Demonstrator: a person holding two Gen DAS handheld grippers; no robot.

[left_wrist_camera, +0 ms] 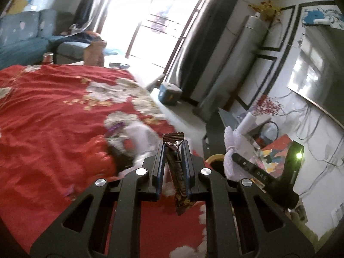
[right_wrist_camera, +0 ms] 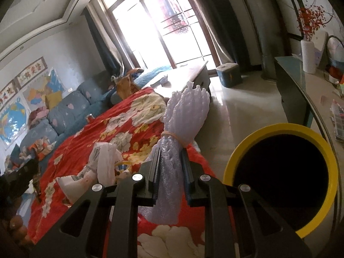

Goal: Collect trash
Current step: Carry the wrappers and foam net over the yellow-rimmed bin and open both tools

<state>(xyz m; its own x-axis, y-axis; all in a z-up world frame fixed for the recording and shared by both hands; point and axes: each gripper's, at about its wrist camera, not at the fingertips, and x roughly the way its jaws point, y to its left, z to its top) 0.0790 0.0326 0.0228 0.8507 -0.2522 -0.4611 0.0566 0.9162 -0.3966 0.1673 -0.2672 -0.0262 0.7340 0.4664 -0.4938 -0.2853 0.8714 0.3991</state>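
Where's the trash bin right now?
In the right wrist view the yellow-rimmed bin stands on the floor at lower right, beside the red bedspread, just right of the right gripper holding the foam bundle.

the yellow-rimmed bin (right_wrist_camera: pixel 281 180) stands just off the right edge of the red bedspread (right_wrist_camera: pixel 90 142), its mouth open and unblocked. pale floor (right_wrist_camera: pixel 234 116) runs bare between the bed and the dark cabinet (right_wrist_camera: pixel 294 94), up to a blue box (right_wrist_camera: pixel 229 74) near the window. on the bedspread, white plastic bags (right_wrist_camera: pixel 101 167) crowd the near right edge; its middle lies open.
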